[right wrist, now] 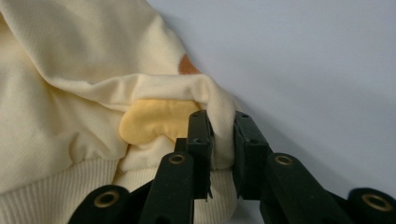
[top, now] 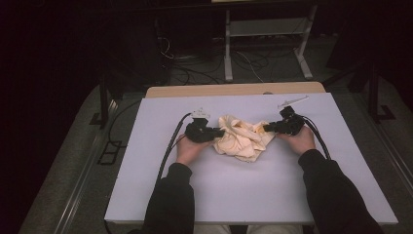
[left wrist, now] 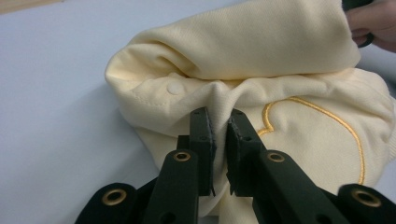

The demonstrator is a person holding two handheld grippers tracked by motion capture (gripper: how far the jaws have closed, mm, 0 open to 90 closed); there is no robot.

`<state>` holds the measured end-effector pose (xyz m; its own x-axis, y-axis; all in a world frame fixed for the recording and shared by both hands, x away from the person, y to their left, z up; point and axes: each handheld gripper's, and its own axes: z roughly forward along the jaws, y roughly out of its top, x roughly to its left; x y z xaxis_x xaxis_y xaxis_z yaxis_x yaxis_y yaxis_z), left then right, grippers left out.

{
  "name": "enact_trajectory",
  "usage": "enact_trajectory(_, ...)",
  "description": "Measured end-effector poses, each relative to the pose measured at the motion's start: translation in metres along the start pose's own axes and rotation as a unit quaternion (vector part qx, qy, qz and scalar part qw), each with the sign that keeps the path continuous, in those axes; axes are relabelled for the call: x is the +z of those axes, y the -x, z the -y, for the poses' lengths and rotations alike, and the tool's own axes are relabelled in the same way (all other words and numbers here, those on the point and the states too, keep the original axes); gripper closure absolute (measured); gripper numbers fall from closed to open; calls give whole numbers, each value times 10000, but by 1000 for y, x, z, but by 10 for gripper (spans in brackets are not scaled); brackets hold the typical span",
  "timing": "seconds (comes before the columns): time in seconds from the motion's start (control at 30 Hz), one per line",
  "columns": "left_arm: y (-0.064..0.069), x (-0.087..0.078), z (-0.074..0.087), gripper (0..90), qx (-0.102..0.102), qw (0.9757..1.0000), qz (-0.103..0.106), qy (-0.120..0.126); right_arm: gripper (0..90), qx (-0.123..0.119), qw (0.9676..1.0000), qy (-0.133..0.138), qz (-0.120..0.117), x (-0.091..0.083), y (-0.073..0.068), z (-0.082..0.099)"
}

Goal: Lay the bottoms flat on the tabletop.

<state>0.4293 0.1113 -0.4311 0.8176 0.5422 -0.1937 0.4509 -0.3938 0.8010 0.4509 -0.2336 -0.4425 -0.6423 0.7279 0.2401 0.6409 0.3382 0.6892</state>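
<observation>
Near edge of worktop [top: 146, 195]: both dark sleeves come in over it, each hand carrying a hand-held gripper toward the middle.

Left hand-held gripper [top: 216, 132]: jaws nearly closed, a fold of cream knit pinched between the pads [left wrist: 203, 135]. In the left gripper view the fold sits just below a small cream snap button [left wrist: 176, 87]; a curved yellow embroidered line [left wrist: 327, 114] runs off beside it.

Right hand-held gripper [top: 267, 128]: jaws likewise drawn in to a narrow gap, clamped on a rolled cream edge [right wrist: 219, 116]. A yellow padded appliqué patch [right wrist: 154, 120] lies just beside the jaws, ribbed cuff or hem [right wrist: 56, 200] below it, and a small orange-brown spot [right wrist: 187, 65] behind.

Cream garment [top: 241, 136]: crumpled in a heap at the centre of the worktop, between the two grippers and touching both. It looks like a small sweatshirt, though the exact type is hard to tell.

Progress, judged: both grasps taken, one on each side of the heap. Spreading or flattening not yet begun; nothing lies flat, no fold line set. Most of the work remains.

Orientation: the heap's long axis runs roughly left edge to right edge, slightly wider than deep. Which end is the neck cannot be told.

Far right corner: a thin pale tool [top: 292, 101] lies well apart from the garment.
</observation>
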Motion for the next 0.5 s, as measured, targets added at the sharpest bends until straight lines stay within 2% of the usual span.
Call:
enact_trajectory(0.17,4,-9,-14,820,182,9996,-176,-121,785,123,9999,63,92,-14,4,-9)
enact_trajectory(0.27,6,-15,-22,821,274,9992,-251,-168,786,108,9994,169,276,-28,5,-20)
enact_trajectory(0.4,8,-23,-35,822,356,9987,-321,-150,786,142,9988,269,381,-39,6,-27)
enact_trajectory(0.5,12,-30,-46,823,490,9978,-411,-150,786,167,9981,379,464,-46,7,-33)
